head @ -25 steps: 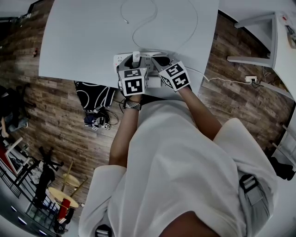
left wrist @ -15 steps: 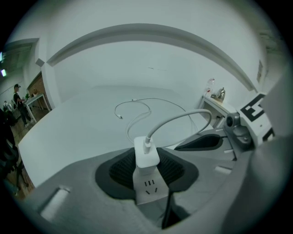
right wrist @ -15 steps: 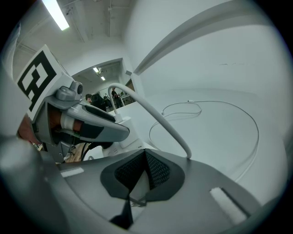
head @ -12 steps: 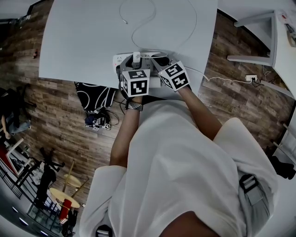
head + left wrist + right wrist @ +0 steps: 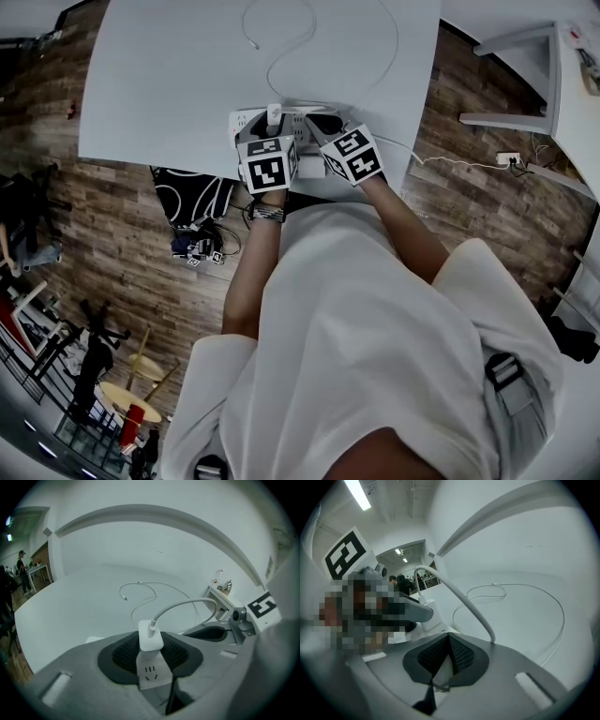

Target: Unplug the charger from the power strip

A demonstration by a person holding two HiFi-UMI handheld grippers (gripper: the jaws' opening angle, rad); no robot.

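The charger (image 5: 149, 631) stands plugged into the strip (image 5: 152, 676), right between the pads of the left tongs (image 5: 151, 645). The pads lie against both its sides with no gap showing, so these tongs are clamped on it. Just below the charger, nearer the left tongs' base, a free socket with three slots faces up.

The right tongs (image 5: 449, 638) are clenched, pad against pad with nothing between them. From the head view they sit just beside the left tongs, over the strip's other end. A white cable (image 5: 187, 603) leaves the charger's top and arcs toward the right tongs, passing above their pads. Beyond both tongs it lies in loose loops on the table (image 5: 169, 84), with its free plug end (image 5: 125, 598) farthest out. Nothing else lies between the tongs and the charger.

Each tongs carries a cube of black-and-white square markers (image 5: 267, 167). The person wears a wristband (image 5: 269, 214) behind the left tongs. Under the table edge, on the left tongs' side, a black bag (image 5: 192, 195) rests on the wood floor (image 5: 122, 244). Out past the right tongs, a wall-type socket block (image 5: 509, 159) with cords lies on the floor beside a second white table (image 5: 574, 103).
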